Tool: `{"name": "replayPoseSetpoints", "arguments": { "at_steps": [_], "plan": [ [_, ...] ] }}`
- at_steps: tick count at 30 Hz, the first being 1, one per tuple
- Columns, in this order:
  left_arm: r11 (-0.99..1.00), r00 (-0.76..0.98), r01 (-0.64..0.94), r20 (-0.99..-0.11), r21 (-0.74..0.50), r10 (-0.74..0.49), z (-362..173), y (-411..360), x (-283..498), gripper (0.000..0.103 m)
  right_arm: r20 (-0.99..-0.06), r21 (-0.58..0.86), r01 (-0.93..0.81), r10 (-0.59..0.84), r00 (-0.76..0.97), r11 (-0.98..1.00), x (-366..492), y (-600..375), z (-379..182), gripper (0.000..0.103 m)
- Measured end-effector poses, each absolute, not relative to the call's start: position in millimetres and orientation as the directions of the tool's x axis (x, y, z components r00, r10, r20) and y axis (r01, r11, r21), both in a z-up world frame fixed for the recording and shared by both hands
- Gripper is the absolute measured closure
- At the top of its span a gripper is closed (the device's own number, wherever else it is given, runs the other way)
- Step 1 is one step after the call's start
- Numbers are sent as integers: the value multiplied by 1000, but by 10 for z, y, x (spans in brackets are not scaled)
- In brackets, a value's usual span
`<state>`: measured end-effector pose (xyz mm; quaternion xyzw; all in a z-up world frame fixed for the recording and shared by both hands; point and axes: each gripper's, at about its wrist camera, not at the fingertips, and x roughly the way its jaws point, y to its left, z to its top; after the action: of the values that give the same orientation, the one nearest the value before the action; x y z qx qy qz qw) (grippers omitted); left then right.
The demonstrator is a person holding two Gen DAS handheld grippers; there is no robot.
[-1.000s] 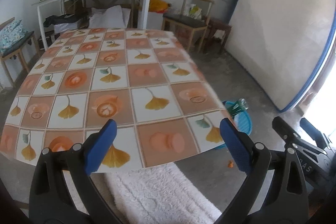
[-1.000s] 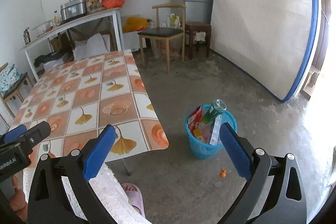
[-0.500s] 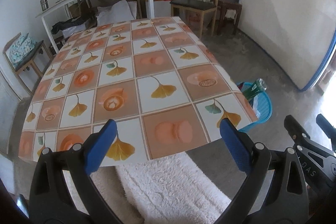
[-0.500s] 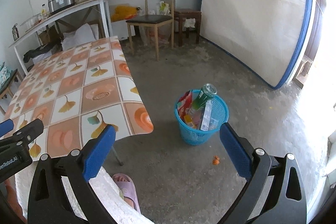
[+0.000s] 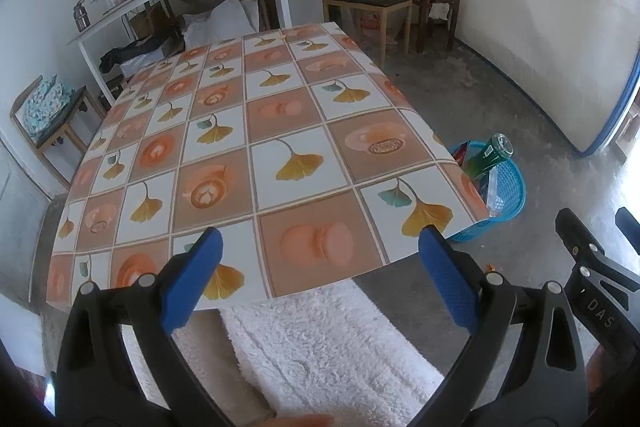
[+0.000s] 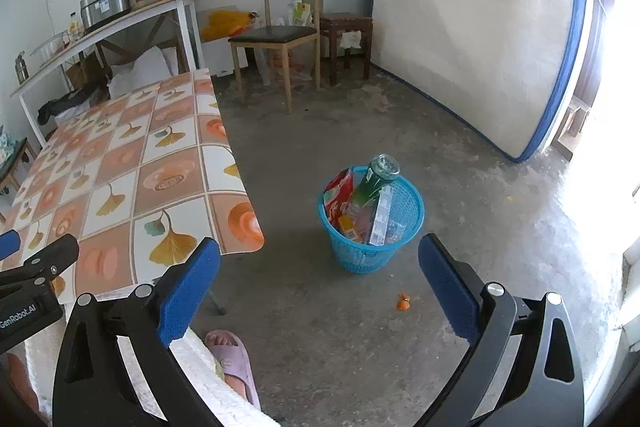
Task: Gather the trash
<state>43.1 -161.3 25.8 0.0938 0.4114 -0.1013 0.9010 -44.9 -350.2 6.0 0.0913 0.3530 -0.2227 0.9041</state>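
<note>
Room: bare concrete floor (image 6: pixel 360 131), a white mattress (image 6: pixel 472 39) leaning on the wall in the upper right of the right wrist view, a wooden chair (image 6: pixel 280 35) at top centre.
Table: a table (image 5: pixel 256 147) with a leaf-and-cup patterned cloth fills the middle of the left wrist view; nothing lies on the cloth.
Bin: the blue basket (image 6: pixel 408 223) stands on the floor just right of the table's near corner, centre of the right wrist view.
Trash: a green bottle (image 6: pixel 374 179), a red wrapper (image 6: pixel 338 191) and small cartons sit inside the basket; the bottle leans, its neck rising above the rim.
Stray bit: a small orange scrap (image 6: pixel 403 302) lies on the floor near the basket, lower centre.
Left gripper (image 5: pixel 320 279): jaws spread wide, holding nothing, over the table's near edge.
Right gripper (image 6: pixel 320 283): jaws spread wide, empty, above the floor short of the basket.
</note>
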Motion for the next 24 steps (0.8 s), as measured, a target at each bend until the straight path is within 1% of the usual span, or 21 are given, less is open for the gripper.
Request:
{"name": "replayPoseSetpoints", "arguments": {
  "at_steps": [12,24],
  "plan": [
    [966,639,244,-763,80,-98,270,-1592,455,9,-696,40,437,-289,657,899,-387,-3491,32,6],
    [967,649,249,-751,62,-119,303,-1560,413,9,-676,-4,443,-329,660,896,-450,-3431,74,6]
  ]
}}
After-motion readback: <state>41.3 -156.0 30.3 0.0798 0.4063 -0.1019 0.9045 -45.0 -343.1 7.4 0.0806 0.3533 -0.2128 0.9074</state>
